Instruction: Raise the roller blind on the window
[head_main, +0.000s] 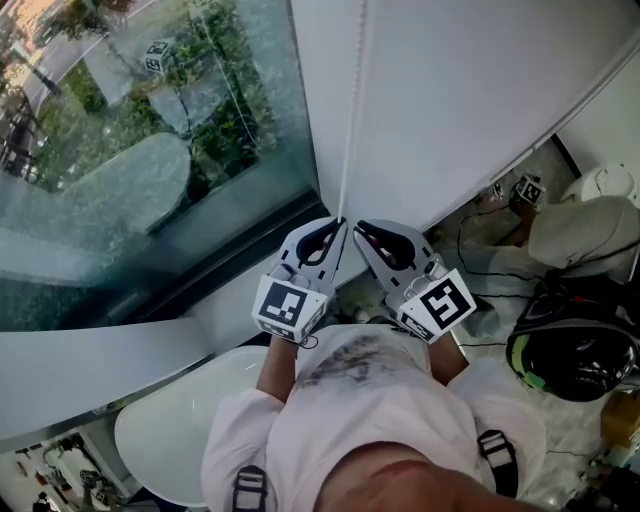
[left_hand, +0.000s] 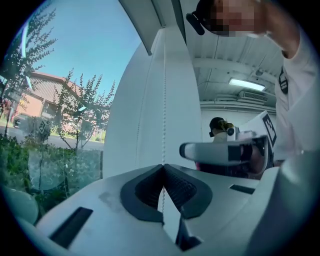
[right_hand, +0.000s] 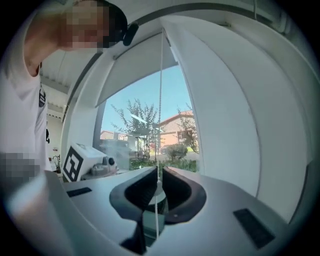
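- Window glass (head_main: 150, 120) fills the upper left of the head view. It is bare, with trees and a path showing through and no blind fabric over that part.
- Roller blind (right_hand: 135, 70) sits in the upper left of the right gripper view. It is a plain, flat, pale grey-white sheet. Its straight bottom edge slants high across the frame, with sky, trees and houses clear below it.
- Progress, my read: most of the glass is uncovered, so the raise looks well along. A few more pulls at most seem to remain. I can't tell if the blind is at its top stop.
- Left gripper (head_main: 337, 223) (left_hand: 163, 166) is at the centre of the head view, at the foot of the cord. Its jaws are clamped tip to tip on the bead chain, with the dark ribbed pads pinching it.
- Bead chain (head_main: 347, 120) (left_hand: 163, 100) (right_hand: 161, 100) is a thin white string of small beads. It hangs straight from the top edge of the head view down to the 2 grippers and looks taut above them.
- Right gripper (head_main: 360, 227) (right_hand: 159, 171) is just right of the left one, the 2 nearly touching. Its jaws are a slit apart and the chain runs through the gap, not pinched as far as I can see.
- White wall panel (head_main: 470, 90) takes the upper right of the head view, behind the chain.
- Likely hand-over-hand pulling: the left gripper holds and the right is free to regrip.
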